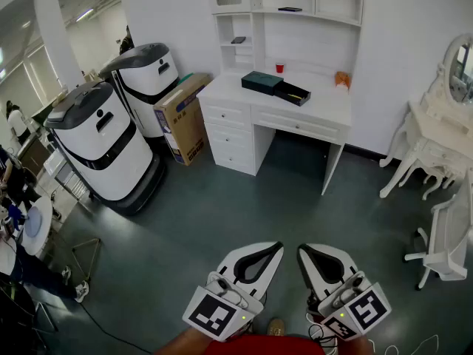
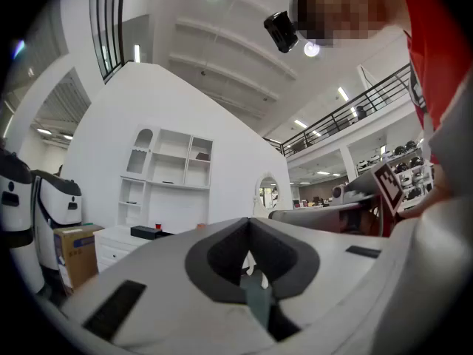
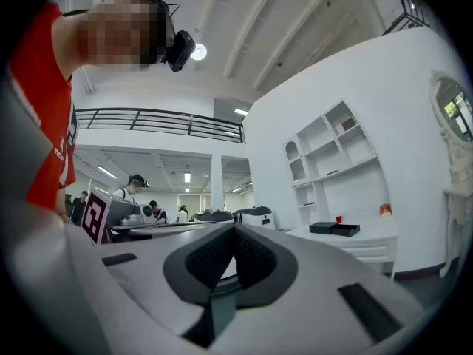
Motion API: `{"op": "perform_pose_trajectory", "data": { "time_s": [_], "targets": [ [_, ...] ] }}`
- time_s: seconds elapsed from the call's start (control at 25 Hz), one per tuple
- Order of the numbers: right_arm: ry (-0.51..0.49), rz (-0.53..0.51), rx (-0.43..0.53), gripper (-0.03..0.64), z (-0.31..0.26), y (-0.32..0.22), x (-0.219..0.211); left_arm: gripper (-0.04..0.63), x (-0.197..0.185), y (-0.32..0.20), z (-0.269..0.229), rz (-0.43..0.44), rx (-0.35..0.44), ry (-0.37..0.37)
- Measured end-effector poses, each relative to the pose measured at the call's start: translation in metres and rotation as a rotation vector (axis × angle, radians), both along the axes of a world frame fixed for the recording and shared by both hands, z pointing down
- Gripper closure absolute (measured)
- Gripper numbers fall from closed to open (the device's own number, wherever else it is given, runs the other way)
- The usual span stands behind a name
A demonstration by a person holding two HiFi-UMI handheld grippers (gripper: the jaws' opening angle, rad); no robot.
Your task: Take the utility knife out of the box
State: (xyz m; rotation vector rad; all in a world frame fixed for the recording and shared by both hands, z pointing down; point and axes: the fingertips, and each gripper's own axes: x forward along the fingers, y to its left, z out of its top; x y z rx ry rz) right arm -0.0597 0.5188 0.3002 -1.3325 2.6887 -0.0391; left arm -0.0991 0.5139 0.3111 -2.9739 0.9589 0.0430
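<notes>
An open black box lies on the white desk across the room, its lid beside it on the left. A thin yellowish thing shows inside the box, too small to make out. Both grippers are held low near the person's body, far from the desk. My left gripper has its jaws together and holds nothing. My right gripper is shut and empty too. The box appears small and distant in the left gripper view and in the right gripper view.
A small red cup and an orange object stand on the desk. Two large white-and-black machines and a cardboard carton are left of it. At the right are a white dressing table and a white chair. Grey floor lies between.
</notes>
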Motion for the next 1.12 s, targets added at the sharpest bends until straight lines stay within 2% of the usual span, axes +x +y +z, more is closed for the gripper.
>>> {"op": "perform_pose_trajectory", "data": {
  "time_s": [0.52,0.72,0.8,0.96,1.12],
  "targets": [
    [-0.007,-0.011,0.007,0.609,-0.001,-0.006,0.008,0.558,0.009,-0.009,0.003,-0.004,-0.005,0.005],
    [-0.007,-0.006,0.014,0.603,-0.005,-0.014,0.026,0.558,0.02,-0.02,-0.003,-0.025,0.0,0.001],
    [-0.001,-0.005,0.017,0.603,-0.005,-0.017,0.036,0.558,0.026,-0.025,-0.005,-0.037,0.014,0.003],
    [0.001,-0.009,0.025,0.603,-0.006,-0.023,0.056,0.558,0.036,-0.039,-0.014,-0.066,0.091,0.027],
    [0.013,-0.022,0.029,0.603,-0.005,-0.037,0.072,0.558,0.045,-0.054,-0.02,-0.092,0.104,0.027]
  ]
}}
